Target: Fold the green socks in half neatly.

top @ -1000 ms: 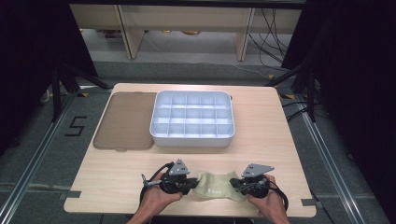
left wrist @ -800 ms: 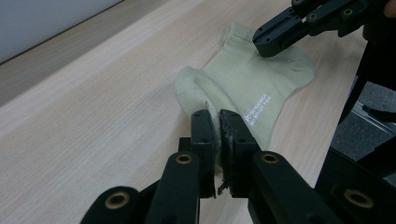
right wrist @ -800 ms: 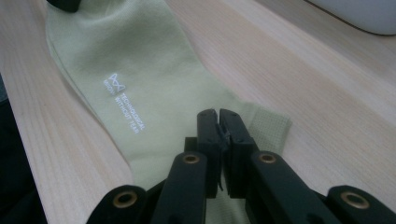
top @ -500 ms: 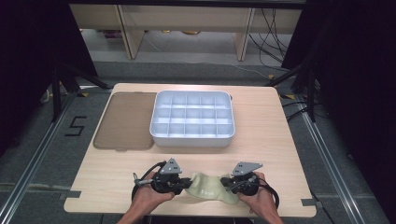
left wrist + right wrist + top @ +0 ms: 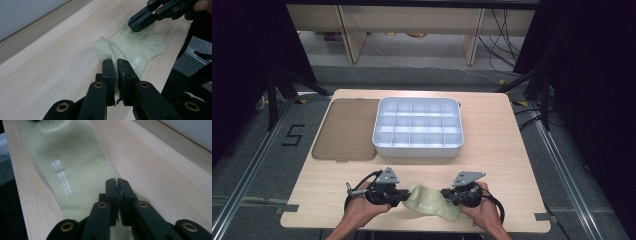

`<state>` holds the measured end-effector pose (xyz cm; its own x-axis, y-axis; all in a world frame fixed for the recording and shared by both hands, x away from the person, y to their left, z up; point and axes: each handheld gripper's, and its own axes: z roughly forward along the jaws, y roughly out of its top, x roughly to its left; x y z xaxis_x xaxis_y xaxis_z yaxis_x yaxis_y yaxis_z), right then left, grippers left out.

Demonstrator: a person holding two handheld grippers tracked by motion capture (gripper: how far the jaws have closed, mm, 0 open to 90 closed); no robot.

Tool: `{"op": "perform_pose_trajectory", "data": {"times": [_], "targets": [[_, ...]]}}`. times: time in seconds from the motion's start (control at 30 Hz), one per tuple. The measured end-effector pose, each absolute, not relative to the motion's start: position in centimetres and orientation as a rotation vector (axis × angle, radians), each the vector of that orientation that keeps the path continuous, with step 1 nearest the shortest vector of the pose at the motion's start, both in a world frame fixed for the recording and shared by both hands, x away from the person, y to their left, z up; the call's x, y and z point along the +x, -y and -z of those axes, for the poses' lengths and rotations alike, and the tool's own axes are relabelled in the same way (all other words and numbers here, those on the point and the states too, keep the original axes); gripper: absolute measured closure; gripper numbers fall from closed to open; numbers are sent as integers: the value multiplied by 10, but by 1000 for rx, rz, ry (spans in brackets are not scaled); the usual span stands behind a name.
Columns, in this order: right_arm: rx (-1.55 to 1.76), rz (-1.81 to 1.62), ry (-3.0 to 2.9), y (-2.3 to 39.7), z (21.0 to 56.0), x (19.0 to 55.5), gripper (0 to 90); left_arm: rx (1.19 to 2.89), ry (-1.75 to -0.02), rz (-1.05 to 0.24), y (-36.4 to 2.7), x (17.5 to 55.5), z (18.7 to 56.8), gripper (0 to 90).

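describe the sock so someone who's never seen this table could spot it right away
Start at the white divided tray in the middle of the wooden table, then drop to the near edge. The sock lies there between the left gripper and right gripper, each pinching an end. It is the sole soft, pale green item, printed with small white lettering.

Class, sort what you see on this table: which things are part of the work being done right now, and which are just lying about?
In use:
- sock, pale green, pinched at both ends
- left gripper, shut on it
- right gripper, shut on it

Lying about:
- white divided tray, compartments empty
- brown lid, flat beside the tray
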<state>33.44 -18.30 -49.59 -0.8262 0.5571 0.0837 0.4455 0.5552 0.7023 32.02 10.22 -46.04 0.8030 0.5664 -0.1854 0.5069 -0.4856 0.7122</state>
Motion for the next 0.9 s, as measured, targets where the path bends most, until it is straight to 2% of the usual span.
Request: {"op": "perform_pose_trajectory", "data": {"times": [0.2,0.9], "targets": [[848,-1141,-2635,176,495,336,878,2205,-772,-104,-106,321,456,839],[872,-1130,-2715,133,507,354,884,2141,-784,-75,-104,321,443,840]]}}
